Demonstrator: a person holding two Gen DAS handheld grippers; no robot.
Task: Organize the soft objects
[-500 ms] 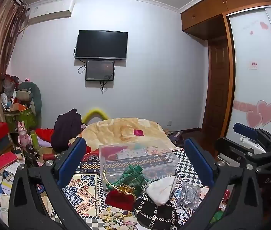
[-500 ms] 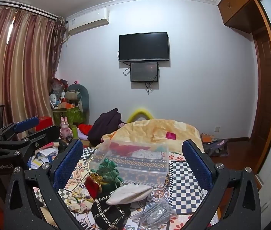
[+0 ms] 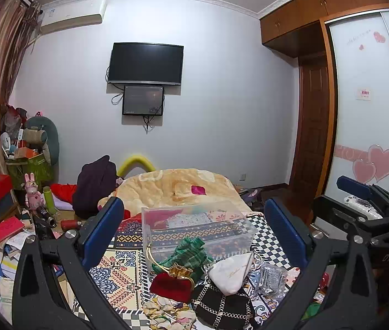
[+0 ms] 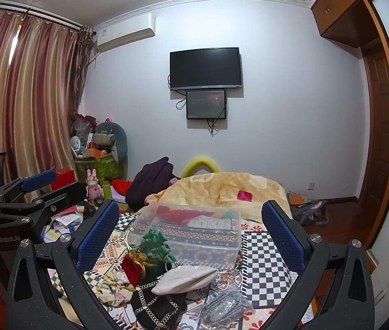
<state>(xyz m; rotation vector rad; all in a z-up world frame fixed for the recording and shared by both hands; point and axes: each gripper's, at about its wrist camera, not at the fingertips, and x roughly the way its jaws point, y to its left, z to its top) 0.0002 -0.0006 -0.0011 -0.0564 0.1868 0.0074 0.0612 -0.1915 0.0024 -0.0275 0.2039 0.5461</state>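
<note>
A pile of soft pouches lies on the patterned bed cover in front of a clear plastic box [image 3: 197, 227] [image 4: 191, 229]: a green pouch [image 3: 188, 254] [image 4: 154, 243], a red velvet pouch [image 3: 171, 283] [image 4: 131, 266], a white pouch [image 3: 231, 272] [image 4: 186, 275], a black chain-pattern bag [image 3: 222, 306] [image 4: 153, 302], a floral cloth [image 3: 169, 313] [image 4: 110, 288] and a silver packet [image 3: 271, 276] [image 4: 224, 306]. My left gripper [image 3: 194, 233] is open and empty, held above the pile. My right gripper [image 4: 191, 231] is open and empty beside it.
A yellow blanket [image 3: 177, 187] and dark clothing [image 3: 95, 187] lie beyond the box. Books and boxes clutter the floor at left [image 3: 1, 231]. A wardrobe with sliding doors [image 3: 367, 110] stands at right. The other gripper shows at each view's edge [image 3: 370, 214] [image 4: 23, 206].
</note>
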